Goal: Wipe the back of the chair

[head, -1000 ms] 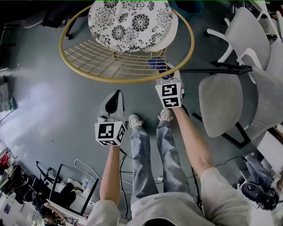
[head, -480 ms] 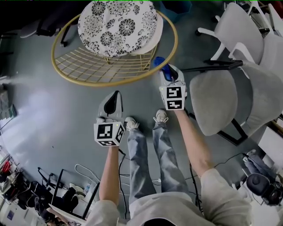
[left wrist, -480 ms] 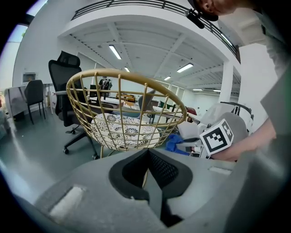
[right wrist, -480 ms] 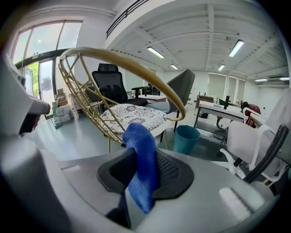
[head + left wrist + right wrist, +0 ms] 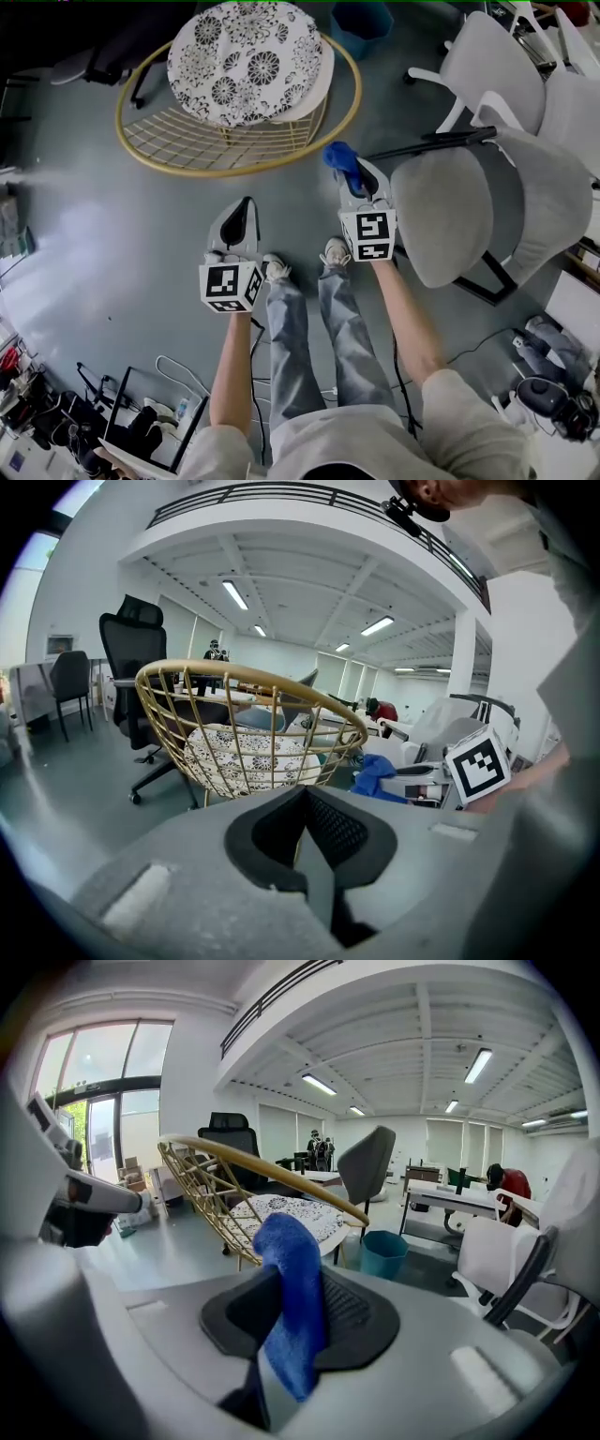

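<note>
A gold wire chair (image 5: 202, 150) with a flower-patterned cushion (image 5: 246, 58) stands ahead of me on the grey floor. Its curved wire back (image 5: 246, 688) faces me. My right gripper (image 5: 349, 171) is shut on a blue cloth (image 5: 340, 157), which hangs out between the jaws (image 5: 292, 1299). It is held short of the chair's rim (image 5: 267, 1180), just to its right, not touching. My left gripper (image 5: 245, 204) is shut with nothing in it and hovers nearer to me, below the rim. The left gripper view shows the blue cloth (image 5: 375, 776) beside the chair.
Grey office chairs (image 5: 473, 202) stand close on the right. A teal bin (image 5: 382, 1252) sits behind the gold chair. A black office chair (image 5: 131, 658) is at the far left. Cables and clutter (image 5: 141, 417) lie on the floor behind my feet.
The right gripper with the blue cloth has drawn back from the chair's rim toward me and a little right. The left gripper has hardly moved.
</note>
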A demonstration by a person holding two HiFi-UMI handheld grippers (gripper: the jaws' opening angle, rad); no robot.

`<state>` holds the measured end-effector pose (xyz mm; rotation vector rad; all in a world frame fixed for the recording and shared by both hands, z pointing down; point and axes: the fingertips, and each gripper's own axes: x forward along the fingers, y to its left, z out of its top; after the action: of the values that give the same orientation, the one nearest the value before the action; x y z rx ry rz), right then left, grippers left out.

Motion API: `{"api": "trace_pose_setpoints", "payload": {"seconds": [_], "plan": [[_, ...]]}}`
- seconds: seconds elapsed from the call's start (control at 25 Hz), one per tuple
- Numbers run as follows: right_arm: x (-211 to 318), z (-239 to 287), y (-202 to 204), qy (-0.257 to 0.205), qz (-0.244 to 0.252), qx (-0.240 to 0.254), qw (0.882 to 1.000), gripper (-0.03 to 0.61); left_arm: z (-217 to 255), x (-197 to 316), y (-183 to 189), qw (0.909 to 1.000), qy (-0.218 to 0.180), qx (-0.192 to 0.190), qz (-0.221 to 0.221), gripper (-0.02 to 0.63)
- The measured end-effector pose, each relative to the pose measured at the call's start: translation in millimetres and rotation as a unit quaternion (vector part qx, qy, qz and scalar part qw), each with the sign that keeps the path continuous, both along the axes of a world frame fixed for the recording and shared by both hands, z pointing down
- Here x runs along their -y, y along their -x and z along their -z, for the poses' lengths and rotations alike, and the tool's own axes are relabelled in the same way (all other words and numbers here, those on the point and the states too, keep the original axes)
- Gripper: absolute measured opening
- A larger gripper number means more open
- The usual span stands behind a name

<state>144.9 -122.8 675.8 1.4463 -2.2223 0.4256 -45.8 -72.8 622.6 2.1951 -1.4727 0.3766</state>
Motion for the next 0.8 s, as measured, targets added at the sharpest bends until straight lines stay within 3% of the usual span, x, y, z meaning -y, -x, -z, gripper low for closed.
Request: {"api": "trace_pose_setpoints", "payload": {"seconds": [0.36,0.8], "plan": [[-51,63,20,-0.019,0.010,0.023,1.000,0.103,37,-28,19,0.9998,-0.011,-0.002,0.019,0.002],[-54,159,24,-0.055,0.020,0.022,0.998,0.103,117,-33,47,0.9975,-0.049,0.008,0.051,0.002]]}}
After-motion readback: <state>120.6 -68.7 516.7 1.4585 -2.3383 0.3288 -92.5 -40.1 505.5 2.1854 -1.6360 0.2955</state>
